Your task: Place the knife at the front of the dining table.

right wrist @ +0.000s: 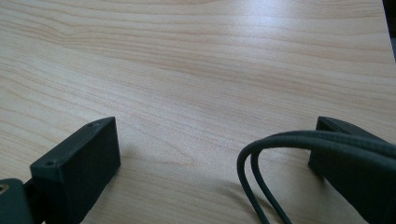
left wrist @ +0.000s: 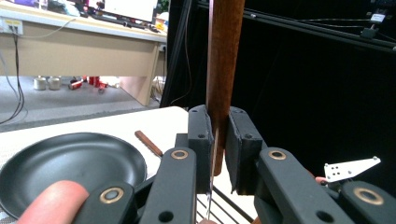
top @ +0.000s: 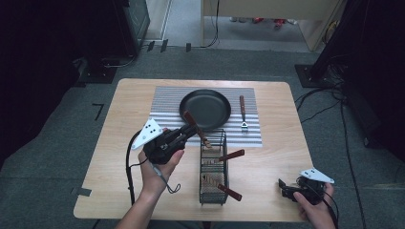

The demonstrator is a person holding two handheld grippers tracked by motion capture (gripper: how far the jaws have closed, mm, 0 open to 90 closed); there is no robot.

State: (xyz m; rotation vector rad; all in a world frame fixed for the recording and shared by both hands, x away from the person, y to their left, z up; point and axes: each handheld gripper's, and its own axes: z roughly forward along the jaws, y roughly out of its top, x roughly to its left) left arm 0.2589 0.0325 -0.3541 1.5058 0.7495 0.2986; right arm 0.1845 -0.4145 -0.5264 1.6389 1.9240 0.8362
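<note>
A: What is the left gripper (left wrist: 218,140) doing?

B: Its jaws are pressed onto a wooden-handled utensil (left wrist: 224,56), pinching the brown handle with the metal part running down between the pads. In the high view the left gripper (top: 192,131) sits over the middle of the table, just left of the wire basket (top: 213,168), and the utensil (top: 197,128) slants from the near edge of the pan down toward the basket's far end.

A: And the basket itself?

B: It stands in the near middle of the table (top: 119,157), long side running near to far. Two more brown handles stick out of it to the right, one handle (top: 232,154) at its middle, another handle (top: 230,192) at its near end.

A: What lies beyond?

B: A black frying pan (top: 205,109) rests on a striped mat (top: 167,107) at the far middle. To the pan's right a fork (top: 243,112) with a wooden handle lies on the same mat, tines toward the near side.

A: The other hand?

B: The right gripper (top: 285,187) rests at the near right corner of the table, well apart from everything. In its own view the right gripper (right wrist: 205,154) has its jaws spread wide over bare wood, nothing between them, with its cable (right wrist: 261,154) looping across.
</note>
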